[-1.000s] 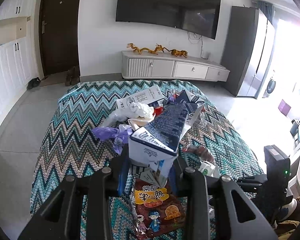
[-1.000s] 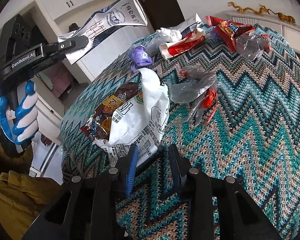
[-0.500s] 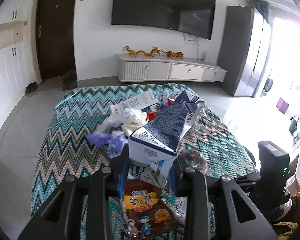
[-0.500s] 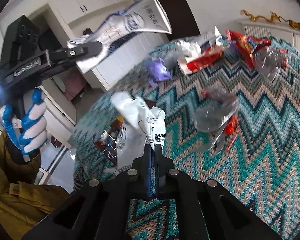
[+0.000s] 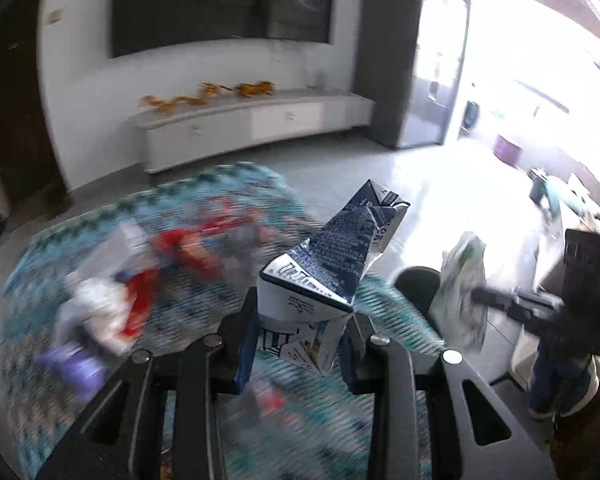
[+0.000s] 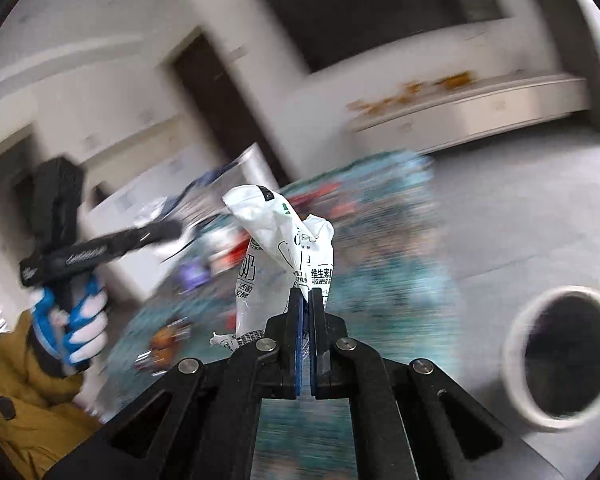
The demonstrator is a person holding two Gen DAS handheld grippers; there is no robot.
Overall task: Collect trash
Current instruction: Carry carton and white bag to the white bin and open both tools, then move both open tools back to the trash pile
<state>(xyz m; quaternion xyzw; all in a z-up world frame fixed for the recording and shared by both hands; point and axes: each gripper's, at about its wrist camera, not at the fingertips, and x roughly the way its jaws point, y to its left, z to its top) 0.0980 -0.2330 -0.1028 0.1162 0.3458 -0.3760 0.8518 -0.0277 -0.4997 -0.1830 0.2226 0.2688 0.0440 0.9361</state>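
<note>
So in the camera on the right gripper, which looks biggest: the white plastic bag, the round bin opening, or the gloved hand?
As they look in that view:
1. White plastic bag, though nearness to the camera inflates it.
2. Round bin, nearly the same; too close to rank firmly.
3. Gloved hand, clearly smallest.

"维生素" on white wrapper

Daylight room, strong motion blur in both views.
Hard white glare enters from the doorway at two o'clock and washes out the floor; the patterned cloth is smeared, the held carton stays sharp, and the fisheye edges curve and darken.
</note>
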